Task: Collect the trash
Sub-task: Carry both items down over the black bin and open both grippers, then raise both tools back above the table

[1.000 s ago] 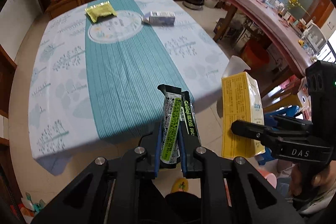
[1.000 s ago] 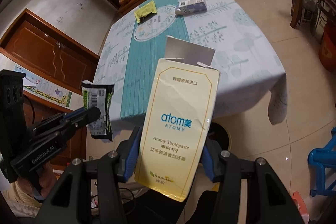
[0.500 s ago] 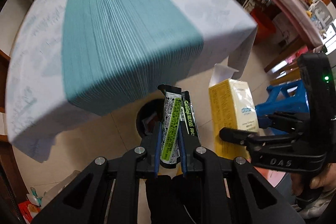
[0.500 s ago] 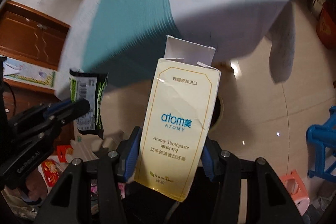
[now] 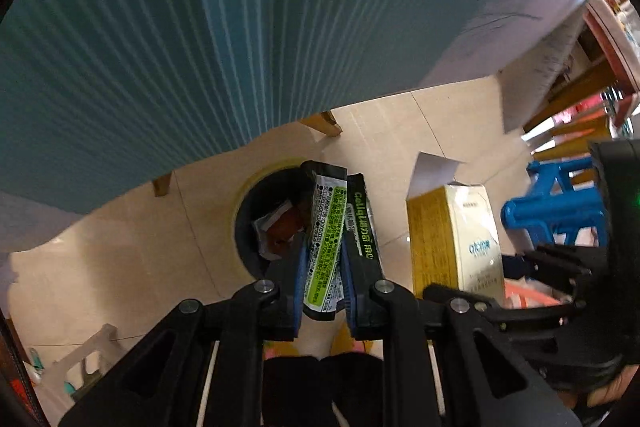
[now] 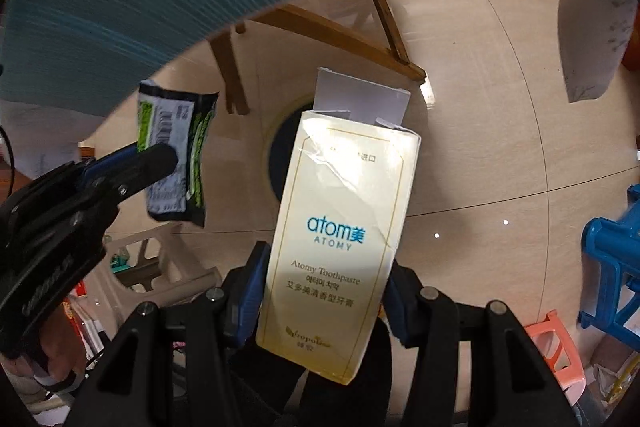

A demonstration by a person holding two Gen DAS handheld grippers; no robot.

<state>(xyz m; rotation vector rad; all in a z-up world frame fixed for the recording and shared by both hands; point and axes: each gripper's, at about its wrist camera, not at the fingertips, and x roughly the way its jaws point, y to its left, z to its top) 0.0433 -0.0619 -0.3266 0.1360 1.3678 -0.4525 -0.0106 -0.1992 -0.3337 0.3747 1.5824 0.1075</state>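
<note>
Trash is in both grippers, above a round bin (image 5: 256, 223) on the floor, under the bench (image 5: 200, 27) edge. The left gripper (image 5: 322, 279) has its fingers nearly closed on a black-and-green wrapper (image 5: 326, 247), which stands up between them right over the bin's mouth; some scraps lie inside already. The right gripper (image 6: 324, 291) has its fingers about half spread, clamped on the sides of a yellow toothpaste box (image 6: 340, 227), its top flap open, the bin just beyond its far end. The drop-off step seems at hand: next, each grip needs loosening over the opening, the box brought further over the mouth first.
</note>
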